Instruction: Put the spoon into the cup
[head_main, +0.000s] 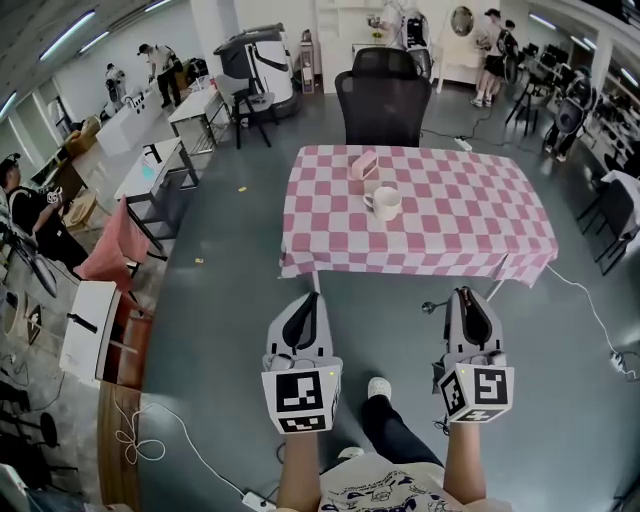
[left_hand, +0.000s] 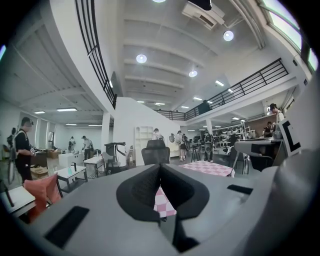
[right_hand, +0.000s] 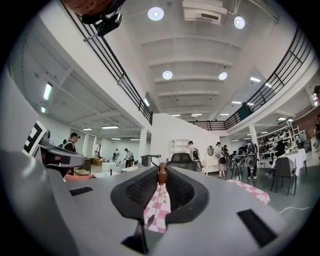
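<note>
A white cup (head_main: 385, 203) stands near the middle of a table with a pink checked cloth (head_main: 470, 215), well ahead of both grippers. My right gripper (head_main: 465, 292) is shut on the spoon (right_hand: 162, 174). Its brown handle end sits between the jaw tips, and the thin shaft hangs down to the bowl (right_hand: 149, 220). In the head view the spoon (head_main: 432, 306) pokes out to the left of that gripper. My left gripper (head_main: 312, 297) is level beside it, its jaws together with nothing in them (left_hand: 160, 166). Both grippers are short of the table's near edge.
A small pink box (head_main: 364, 163) stands behind the cup. A black office chair (head_main: 383, 100) is at the table's far side. White desks (head_main: 150, 165) and a red chair (head_main: 115, 245) line the left. Cables (head_main: 600, 320) trail on the floor at right. People stand far off.
</note>
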